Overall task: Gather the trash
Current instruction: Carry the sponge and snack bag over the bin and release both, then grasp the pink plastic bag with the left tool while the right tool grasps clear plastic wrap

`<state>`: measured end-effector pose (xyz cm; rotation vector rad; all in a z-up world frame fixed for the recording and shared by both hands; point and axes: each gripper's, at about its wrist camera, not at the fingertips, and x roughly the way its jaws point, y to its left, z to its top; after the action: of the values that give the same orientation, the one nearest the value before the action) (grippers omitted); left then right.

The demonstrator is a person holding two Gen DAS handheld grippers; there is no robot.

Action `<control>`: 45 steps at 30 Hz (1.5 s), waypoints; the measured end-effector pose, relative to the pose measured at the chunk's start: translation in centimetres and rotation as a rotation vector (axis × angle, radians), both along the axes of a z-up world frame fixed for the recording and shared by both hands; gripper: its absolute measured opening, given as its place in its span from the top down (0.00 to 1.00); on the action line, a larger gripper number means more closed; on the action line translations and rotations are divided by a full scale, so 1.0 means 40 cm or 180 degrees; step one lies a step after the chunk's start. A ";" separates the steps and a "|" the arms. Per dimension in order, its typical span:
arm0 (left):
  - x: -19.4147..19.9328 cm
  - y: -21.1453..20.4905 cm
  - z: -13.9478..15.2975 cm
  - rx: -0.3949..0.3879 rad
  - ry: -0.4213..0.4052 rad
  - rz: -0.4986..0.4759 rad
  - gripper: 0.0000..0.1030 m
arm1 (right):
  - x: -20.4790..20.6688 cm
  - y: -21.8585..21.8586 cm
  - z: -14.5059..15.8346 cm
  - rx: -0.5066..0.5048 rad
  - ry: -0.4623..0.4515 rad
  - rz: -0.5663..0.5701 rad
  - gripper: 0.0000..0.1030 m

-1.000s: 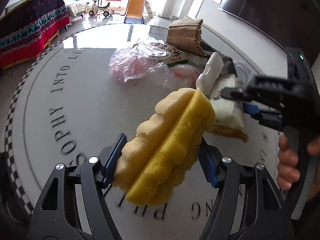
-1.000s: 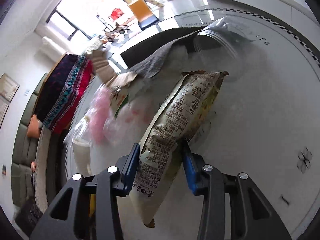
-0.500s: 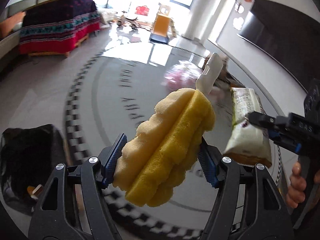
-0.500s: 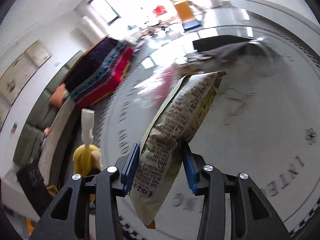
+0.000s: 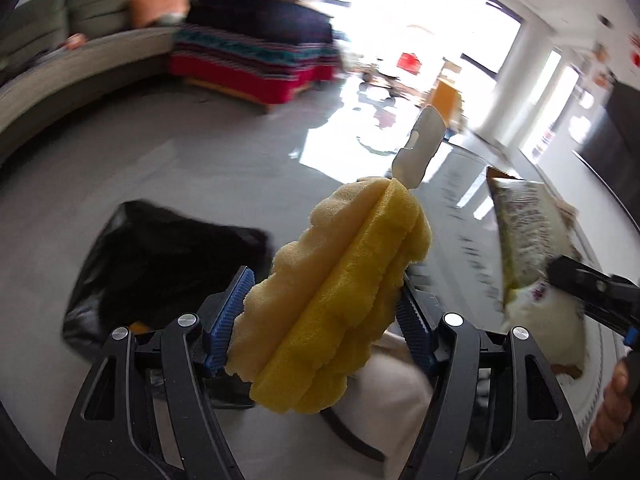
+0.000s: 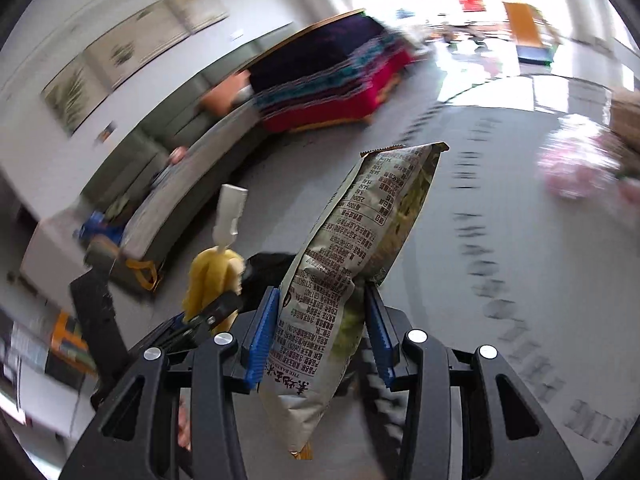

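Observation:
My left gripper [image 5: 320, 316] is shut on a yellow sponge brush [image 5: 340, 292] with a white handle [image 5: 424, 148], held in the air. An open black trash bag [image 5: 160, 256] lies on the floor just beyond and left of it. My right gripper [image 6: 316, 336] is shut on a printed snack packet [image 6: 360, 248], held upright. The packet also shows at the right of the left wrist view [image 5: 524, 248]. In the right wrist view the sponge brush [image 6: 212, 276] sits to the left, with the black bag [image 6: 264, 272] partly hidden behind the packet.
The round white table with printed lettering [image 6: 500, 248] lies to the right, with pink plastic bags [image 6: 580, 168] on it. A grey sofa [image 5: 60, 68] and a bench under a red striped cloth [image 5: 256, 64] stand across the grey floor.
Both grippers have swung left, away from the table's trash pile, still holding the sponge brush and the packet. The black trash bag has come closer and larger in the left view.

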<state>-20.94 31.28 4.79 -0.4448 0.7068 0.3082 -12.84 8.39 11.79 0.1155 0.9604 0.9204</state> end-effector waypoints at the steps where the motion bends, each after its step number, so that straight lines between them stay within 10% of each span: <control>1: -0.010 0.021 -0.009 -0.0001 0.0019 0.0076 0.35 | -0.007 0.039 -0.004 -0.0019 -0.0005 0.0108 0.57; 8: -0.099 0.169 -0.053 -0.0069 0.0103 0.0622 0.32 | -0.055 0.299 -0.025 -0.0101 -0.0015 0.0759 0.54; 11: -0.135 0.242 -0.058 -0.0060 0.0088 0.1006 0.06 | -0.040 0.415 -0.034 -0.0006 0.0097 0.0834 0.24; 16: -0.171 0.329 -0.061 -0.0153 0.0222 0.1458 0.06 | -0.018 0.487 -0.034 -0.0042 0.0089 0.0696 0.23; 26: -0.107 0.256 -0.048 0.0282 0.0308 0.1150 0.06 | -0.036 0.387 -0.028 -0.0069 -0.0035 0.0629 0.23; 45: 0.156 -0.075 0.065 0.0321 0.0023 -0.0086 0.06 | 0.108 -0.086 0.013 0.0153 -0.0042 -0.0395 0.23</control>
<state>-14.69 28.28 7.39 -0.3381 0.7004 0.3185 -8.54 4.96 12.32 0.2076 0.9091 0.8290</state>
